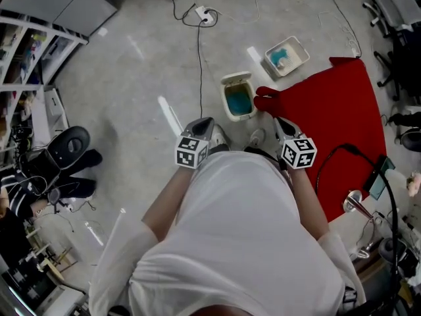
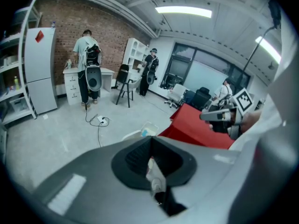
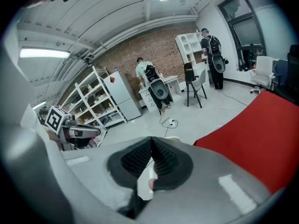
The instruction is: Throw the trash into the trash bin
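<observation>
The small white trash bin (image 1: 238,99) stands on the floor with its lid up and a blue liner inside, just ahead of both grippers. In the left gripper view it shows low and pale (image 2: 141,132). My left gripper (image 1: 205,124) (image 2: 150,147) is shut on a crumpled white wrapper (image 2: 156,178) that hangs below its pads. My right gripper (image 1: 280,124) (image 3: 152,147) is shut too, with what looks like a thin pale scrap (image 3: 145,183) pinched under the pads. Each gripper shows in the other's view: the right one (image 2: 211,116) and the left one (image 3: 88,132).
A red cloth-covered surface (image 1: 339,114) lies right of the bin. A white tray (image 1: 286,56) with something blue sits beyond it. A power strip with a cable (image 1: 205,16) lies on the floor. Shelves (image 1: 26,51) stand at left. People (image 2: 88,64) stand by the brick wall.
</observation>
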The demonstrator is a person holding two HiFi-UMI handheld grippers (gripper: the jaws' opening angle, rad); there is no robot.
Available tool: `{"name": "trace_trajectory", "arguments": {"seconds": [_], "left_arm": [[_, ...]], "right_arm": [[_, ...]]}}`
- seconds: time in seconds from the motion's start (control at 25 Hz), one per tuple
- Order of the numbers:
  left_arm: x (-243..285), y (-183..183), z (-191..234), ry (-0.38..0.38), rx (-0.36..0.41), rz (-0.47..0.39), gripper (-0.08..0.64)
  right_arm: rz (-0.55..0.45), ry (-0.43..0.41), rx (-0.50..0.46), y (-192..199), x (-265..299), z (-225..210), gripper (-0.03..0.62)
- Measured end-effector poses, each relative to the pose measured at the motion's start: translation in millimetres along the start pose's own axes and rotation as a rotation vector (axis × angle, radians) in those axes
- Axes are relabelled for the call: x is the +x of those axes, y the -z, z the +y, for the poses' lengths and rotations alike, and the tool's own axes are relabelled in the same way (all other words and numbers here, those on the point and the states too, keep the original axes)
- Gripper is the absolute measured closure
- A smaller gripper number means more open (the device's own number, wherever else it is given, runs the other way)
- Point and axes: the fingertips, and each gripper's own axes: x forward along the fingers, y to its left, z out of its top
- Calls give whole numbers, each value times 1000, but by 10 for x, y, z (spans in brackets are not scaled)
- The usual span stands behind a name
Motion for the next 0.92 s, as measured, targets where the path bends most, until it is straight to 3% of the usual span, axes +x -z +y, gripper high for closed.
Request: {"name": "trace_trajectory", "arguments": {"seconds": [0.92], "left_arm": [[-1, 123, -122, -3, -3, 7, 555]], "right_arm": [[-3, -16, 21, 69, -115, -8, 591]]}}
